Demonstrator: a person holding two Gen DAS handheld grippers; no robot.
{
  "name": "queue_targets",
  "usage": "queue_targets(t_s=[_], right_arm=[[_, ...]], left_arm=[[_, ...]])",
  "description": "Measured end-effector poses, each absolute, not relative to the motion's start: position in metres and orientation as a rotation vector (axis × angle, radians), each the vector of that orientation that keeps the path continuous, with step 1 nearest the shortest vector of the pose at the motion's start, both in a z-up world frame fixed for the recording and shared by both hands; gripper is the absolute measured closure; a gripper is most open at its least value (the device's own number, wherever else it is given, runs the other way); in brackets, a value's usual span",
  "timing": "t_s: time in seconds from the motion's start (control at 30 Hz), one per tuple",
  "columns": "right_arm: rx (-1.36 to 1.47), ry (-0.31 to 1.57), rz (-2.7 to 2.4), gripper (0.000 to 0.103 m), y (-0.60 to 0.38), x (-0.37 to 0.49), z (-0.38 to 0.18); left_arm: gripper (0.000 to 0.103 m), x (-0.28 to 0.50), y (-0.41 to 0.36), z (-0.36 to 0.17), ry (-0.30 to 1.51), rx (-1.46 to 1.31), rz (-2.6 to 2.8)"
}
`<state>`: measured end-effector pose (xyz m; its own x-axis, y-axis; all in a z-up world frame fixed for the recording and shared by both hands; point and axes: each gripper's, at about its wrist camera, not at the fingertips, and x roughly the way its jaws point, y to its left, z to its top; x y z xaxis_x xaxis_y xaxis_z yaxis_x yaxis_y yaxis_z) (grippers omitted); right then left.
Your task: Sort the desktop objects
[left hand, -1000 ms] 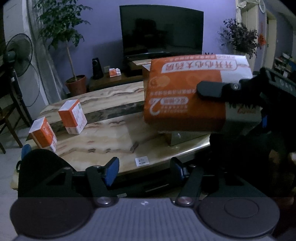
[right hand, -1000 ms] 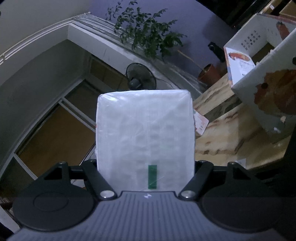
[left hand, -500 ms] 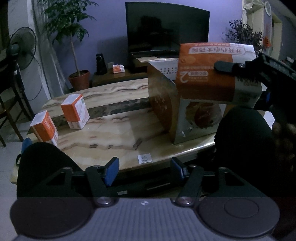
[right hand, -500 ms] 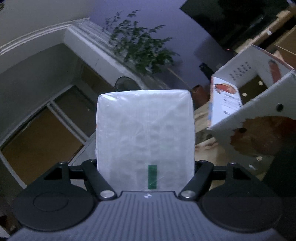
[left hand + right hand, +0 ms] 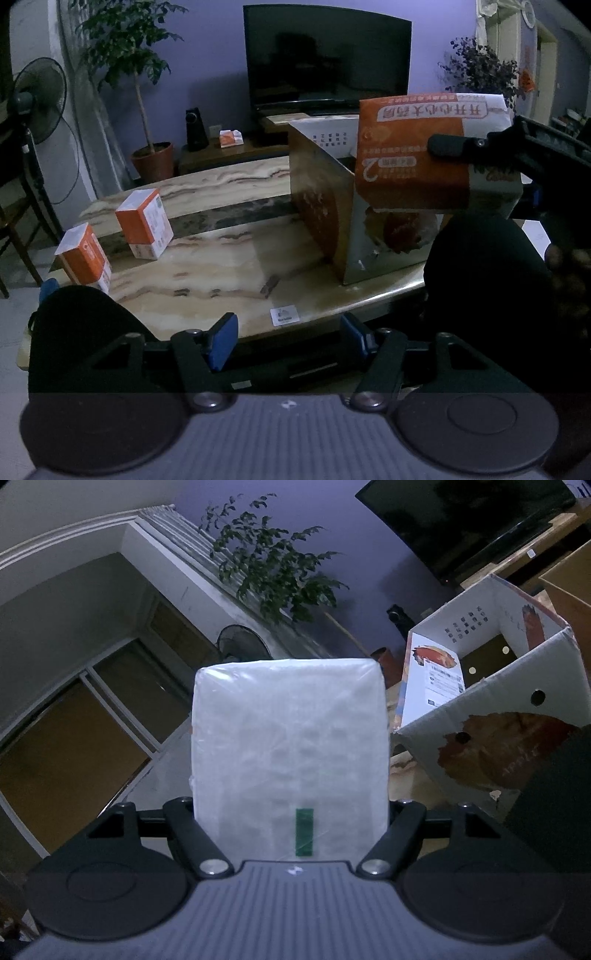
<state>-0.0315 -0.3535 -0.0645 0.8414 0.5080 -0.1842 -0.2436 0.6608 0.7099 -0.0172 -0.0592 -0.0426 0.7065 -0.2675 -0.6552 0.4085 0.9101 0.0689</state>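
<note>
The marble table (image 5: 207,266) is the biggest thing, and every place here is told from it. A tall open cardboard box (image 5: 325,218) stands on the table, toward its right end. Up in the air above that end, just over the box's open top, is an orange and white tissue pack (image 5: 417,162). The right gripper (image 5: 454,146) is clamped on this pack, one black finger lying flat on its orange face. In the right wrist view the pack's white end (image 5: 290,746) fills the gap between the two arms. Two small orange and white boxes stand on the table's left end, one (image 5: 144,221) farther in and one (image 5: 83,258) by the near edge. The left gripper (image 5: 288,339) hangs just off the table's near edge, its blue pads (image 5: 223,338) apart and holding nothing
</note>
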Motion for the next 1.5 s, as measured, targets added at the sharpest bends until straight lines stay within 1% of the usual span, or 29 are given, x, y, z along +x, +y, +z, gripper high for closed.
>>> queue_targets(t_s=[0.47,1.07,1.5], right_arm=[[0.689,0.400,0.460,0.028,-0.345,-0.032,-0.064],[0.536,0.454,0.429,0.028,-0.320,-0.031,-0.058],[0.535,0.452,0.429,0.028,-0.320,-0.030,-0.059]], left_arm=[[0.041,-0.018,-0.059,-0.041,0.691,0.211,-0.378],[0.041,-0.013,-0.059,-0.041,0.692,0.203,-0.375],[0.041,-0.013,-0.058,-0.041,0.696,0.199,-0.377]])
